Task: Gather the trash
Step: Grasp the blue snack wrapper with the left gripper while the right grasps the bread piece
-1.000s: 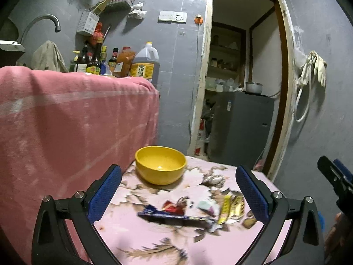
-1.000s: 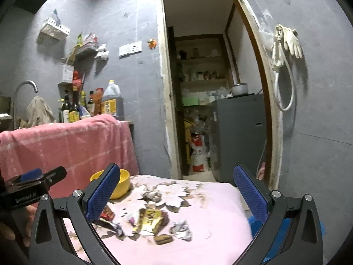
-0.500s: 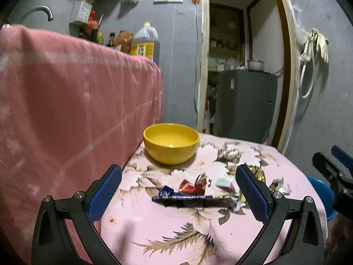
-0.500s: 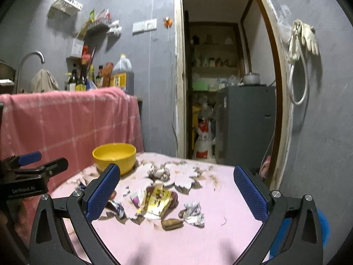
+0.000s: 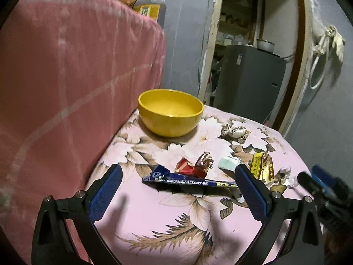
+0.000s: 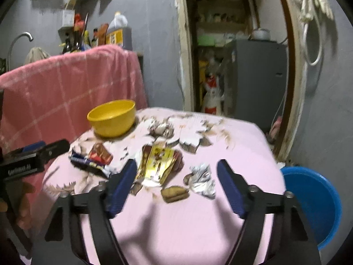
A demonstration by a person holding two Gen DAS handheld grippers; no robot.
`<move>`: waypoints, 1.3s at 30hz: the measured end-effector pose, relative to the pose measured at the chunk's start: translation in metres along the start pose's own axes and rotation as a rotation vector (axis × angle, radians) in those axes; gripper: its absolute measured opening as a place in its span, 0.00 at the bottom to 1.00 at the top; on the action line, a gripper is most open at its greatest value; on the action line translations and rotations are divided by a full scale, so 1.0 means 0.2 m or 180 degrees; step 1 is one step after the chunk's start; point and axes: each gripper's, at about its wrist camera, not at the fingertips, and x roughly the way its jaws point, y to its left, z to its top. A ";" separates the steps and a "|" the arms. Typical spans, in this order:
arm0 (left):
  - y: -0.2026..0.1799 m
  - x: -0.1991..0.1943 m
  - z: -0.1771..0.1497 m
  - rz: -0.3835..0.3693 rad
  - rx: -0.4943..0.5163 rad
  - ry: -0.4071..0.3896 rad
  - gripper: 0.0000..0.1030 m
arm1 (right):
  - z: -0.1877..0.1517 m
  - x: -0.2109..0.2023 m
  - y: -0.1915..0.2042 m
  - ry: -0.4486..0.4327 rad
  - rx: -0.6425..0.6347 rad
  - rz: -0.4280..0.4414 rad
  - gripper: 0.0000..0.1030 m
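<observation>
Trash lies on a pink flowered table [image 5: 154, 216]. A long dark blue wrapper [image 5: 187, 181], a red wrapper [image 5: 194, 165], a pale green packet [image 5: 228, 163] and a yellow wrapper [image 5: 261, 165] lie in front of my open, empty left gripper [image 5: 176, 190]. In the right wrist view my open, empty right gripper [image 6: 176, 183] hovers low over the yellow wrapper [image 6: 157, 163], a crumpled white paper [image 6: 201, 180] and a brown scrap [image 6: 174, 194]. Another crumpled wrapper [image 5: 235, 131] lies further back.
A yellow bowl [image 5: 169, 112] stands at the table's far left. A pink cloth [image 5: 66, 77] hangs along the left side. A blue basin [image 6: 313, 201] sits on the floor at the right of the table. An open doorway and a grey fridge [image 6: 258, 75] lie behind.
Both grippers have moved down and forward toward the table, so the trash looks larger and closer. The right gripper's fingers have narrowed somewhat. Nothing has been picked up.
</observation>
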 end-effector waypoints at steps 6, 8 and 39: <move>0.04 0.11 0.01 0.0025 -0.0160 0.0324 0.73 | -0.03 0.10 0.01 0.0388 -0.0002 0.0180 0.42; 0.04 0.14 0.02 0.0004 -0.0168 0.0413 0.71 | -0.03 0.14 0.00 0.0524 0.0013 0.0210 0.41; 0.02 0.11 0.01 -0.0154 -0.0316 0.0509 0.16 | -0.05 0.16 0.00 0.0700 0.0056 0.0278 0.31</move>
